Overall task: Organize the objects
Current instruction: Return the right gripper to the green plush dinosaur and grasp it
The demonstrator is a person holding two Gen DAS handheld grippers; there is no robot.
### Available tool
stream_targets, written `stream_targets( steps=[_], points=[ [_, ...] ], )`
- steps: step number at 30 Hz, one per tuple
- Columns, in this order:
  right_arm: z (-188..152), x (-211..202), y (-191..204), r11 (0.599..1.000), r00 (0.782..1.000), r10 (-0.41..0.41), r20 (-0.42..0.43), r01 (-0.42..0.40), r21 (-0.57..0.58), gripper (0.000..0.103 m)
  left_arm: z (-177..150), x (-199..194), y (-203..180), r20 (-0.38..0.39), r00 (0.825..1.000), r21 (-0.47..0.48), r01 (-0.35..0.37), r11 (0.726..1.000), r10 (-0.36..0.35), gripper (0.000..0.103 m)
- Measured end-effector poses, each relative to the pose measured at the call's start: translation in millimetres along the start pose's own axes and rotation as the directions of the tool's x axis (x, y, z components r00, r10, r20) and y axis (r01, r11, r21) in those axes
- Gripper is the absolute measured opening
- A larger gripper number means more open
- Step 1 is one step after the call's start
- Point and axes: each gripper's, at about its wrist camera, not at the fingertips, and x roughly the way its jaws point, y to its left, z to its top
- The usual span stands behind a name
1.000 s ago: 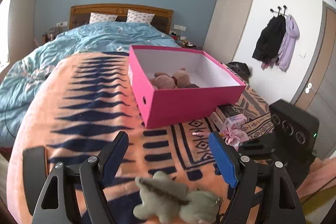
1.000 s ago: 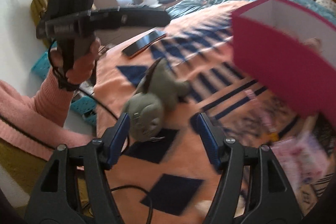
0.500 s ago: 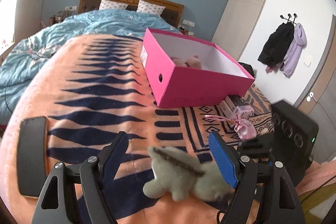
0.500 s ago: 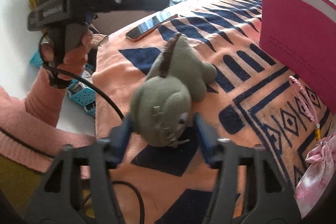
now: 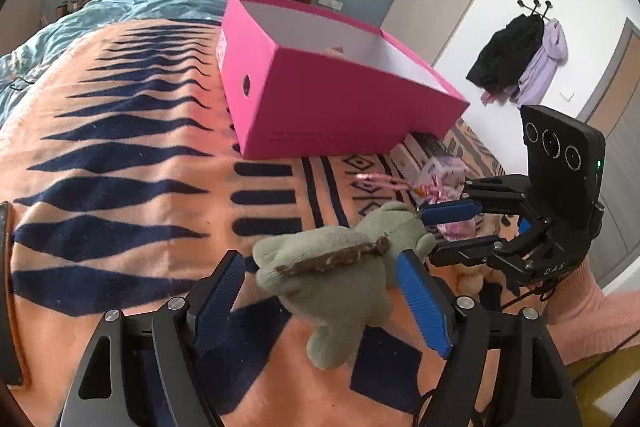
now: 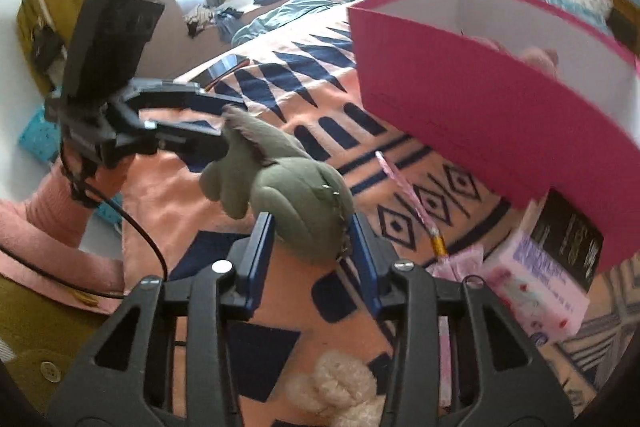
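Plush toy [image 6: 296, 195], green, sits above the orange blanket [image 5: 120, 155] on the bed, its head clamped in the right gripper [image 6: 312, 227], whose jaws have just been closing onto it. Left gripper [image 5: 320, 291] straddles the body, jaws wide, pads not pressing. Step in hand: pick-up. Next move likely calls for a lift over the near wall of the pink box [image 5: 340, 99] beyond. Long axis runs head to tail, tail toward the left gripper.
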Motion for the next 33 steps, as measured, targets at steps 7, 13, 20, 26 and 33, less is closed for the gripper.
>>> stream_targets(
  steps=[7, 13, 20, 26, 33],
  points=[
    [-4, 2, 3, 0.993, 0.997, 0.065, 0.047, -0.069, 0.098, 0.052, -8, 0, -9, -0.029, 0.999, 0.018, -0.039, 0.999, 0.039, 0.069],
    [-4, 14, 1, 0.982, 0.996, 0.070, 0.064, -0.080, 0.173, 0.059, -12, -3, -16, -0.039, 0.998, 0.032, -0.040, 0.999, 0.041, 0.069],
    [-2, 8, 3, 0.983, 0.994, 0.057, 0.091, -0.072, 0.167, 0.059, -5, -11, -31, -0.002, 1.000, 0.078, -0.026, 0.997, 0.026, 0.069],
    [4, -13, 3, 0.986, 0.990, 0.038, 0.138, -0.059, 0.157, 0.056, 12, -20, -51, 0.045, 0.998, 0.134, 0.026, 0.991, -0.033, 0.068],
    [17, -32, 2, 0.990, 0.983, -0.023, 0.185, -0.003, 0.139, 0.041, 29, -12, -66, 0.052, 0.999, 0.188, -0.005, 0.982, -0.005, 0.062]
  ],
)
